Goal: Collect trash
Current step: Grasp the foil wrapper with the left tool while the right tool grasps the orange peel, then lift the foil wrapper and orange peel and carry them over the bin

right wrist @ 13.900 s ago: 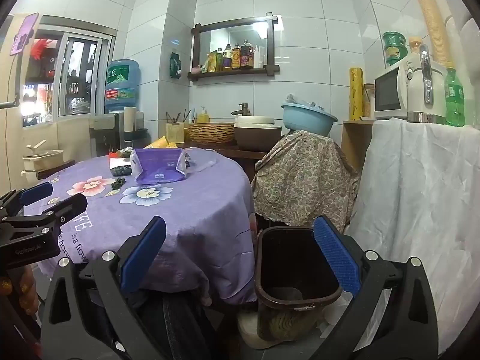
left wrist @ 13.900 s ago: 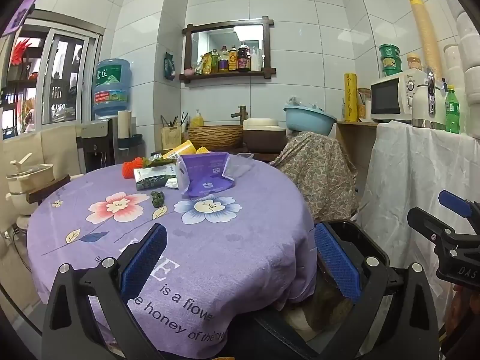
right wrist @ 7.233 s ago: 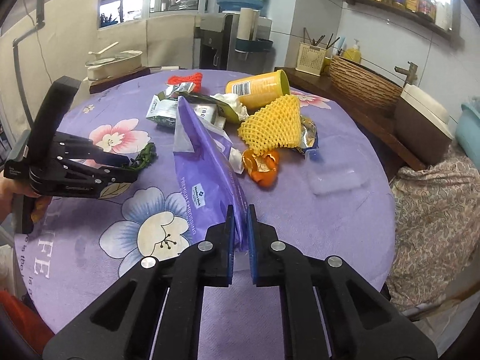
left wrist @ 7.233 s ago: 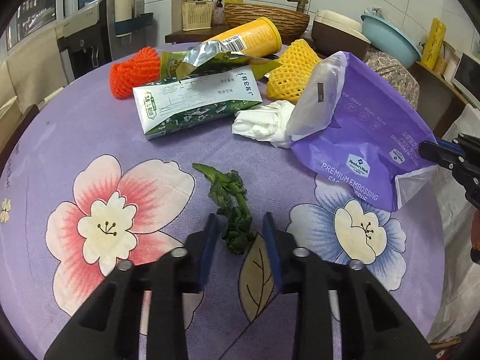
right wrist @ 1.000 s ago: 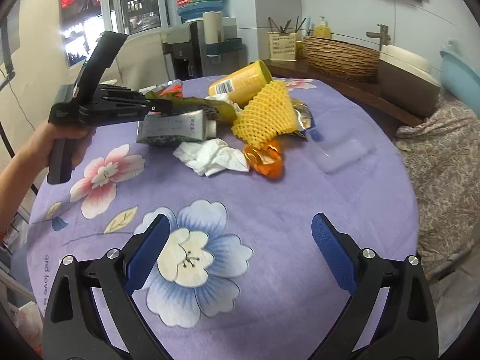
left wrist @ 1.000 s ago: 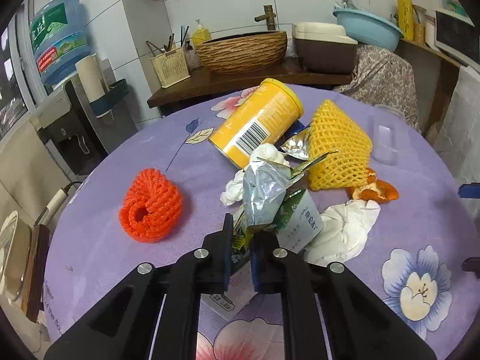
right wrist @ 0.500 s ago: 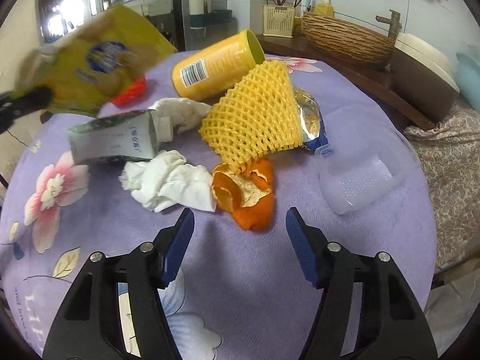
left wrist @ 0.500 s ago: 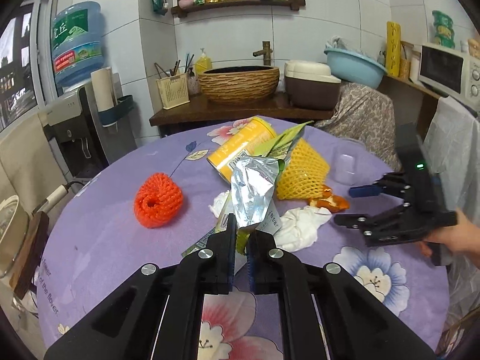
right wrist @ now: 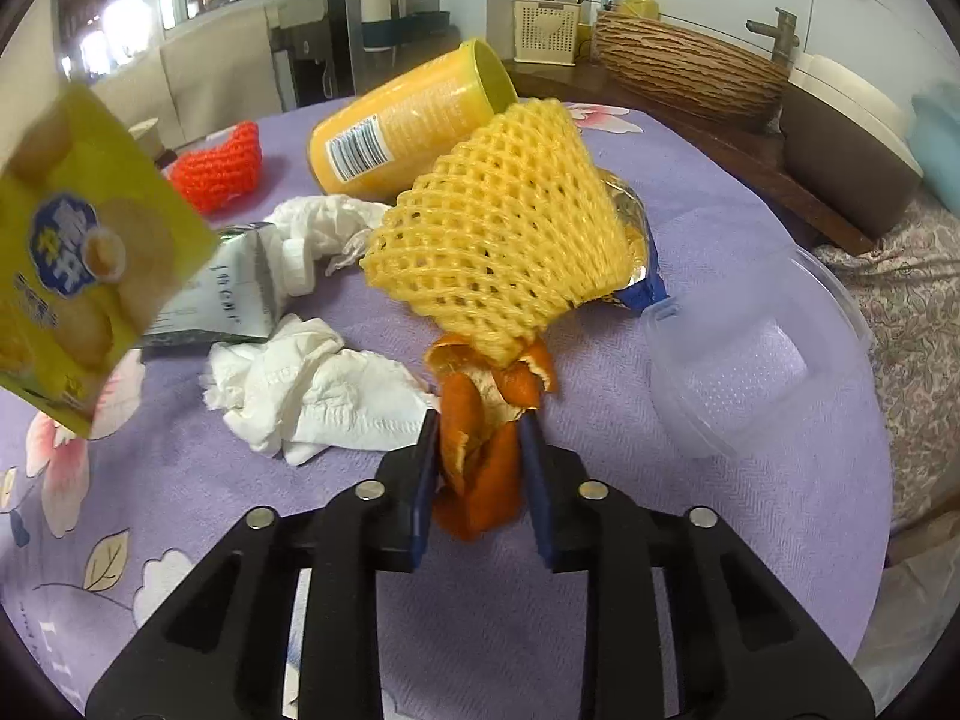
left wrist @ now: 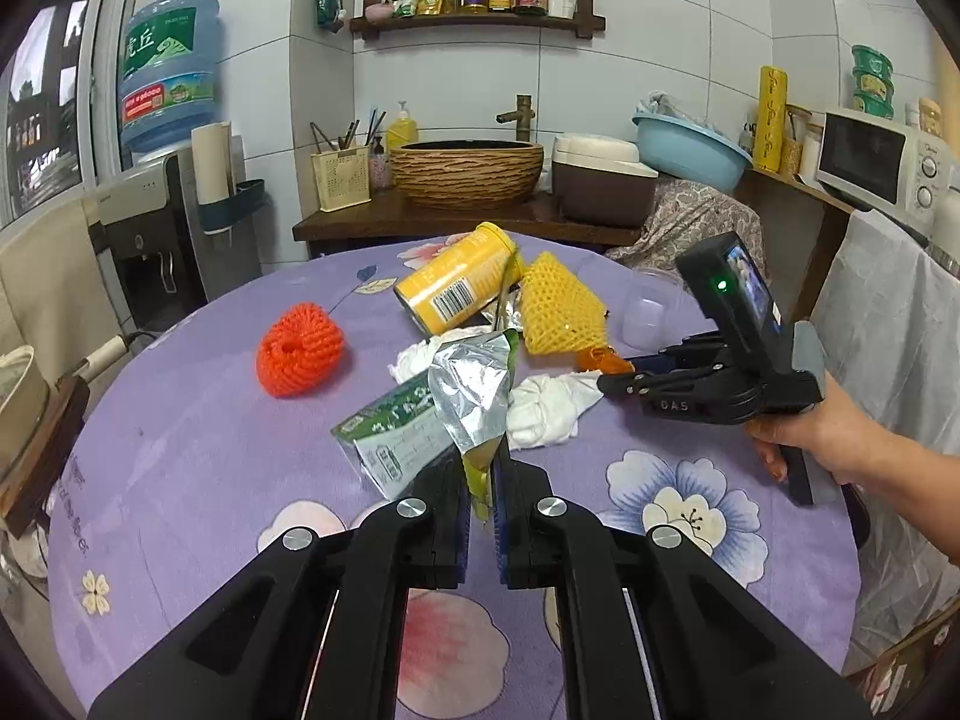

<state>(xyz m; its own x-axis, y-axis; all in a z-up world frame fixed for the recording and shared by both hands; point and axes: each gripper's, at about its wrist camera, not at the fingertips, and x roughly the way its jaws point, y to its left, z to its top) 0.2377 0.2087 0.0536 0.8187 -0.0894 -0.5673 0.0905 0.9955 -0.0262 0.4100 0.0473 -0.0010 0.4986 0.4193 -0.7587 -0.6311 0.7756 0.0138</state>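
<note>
A curled orange peel lies on the purple flowered tablecloth, just under a yellow foam net. My right gripper has the peel between its blue pads, which touch it on both sides while the jaws are closing. In the left wrist view the right gripper reaches in from the right, held by a hand. My left gripper is shut on a yellow snack bag with a silver inside, lifted off the table. That snack bag hangs at the left of the right wrist view.
Around the peel lie a crumpled white tissue, a green-white carton, a yellow can on its side, an orange-red foam net and a clear plastic lid. A counter with a woven basin stands behind the table.
My right gripper came down onto the orange peel and its jaws narrowed from wide apart to around it. My left gripper drew back and up with the snack bag.
</note>
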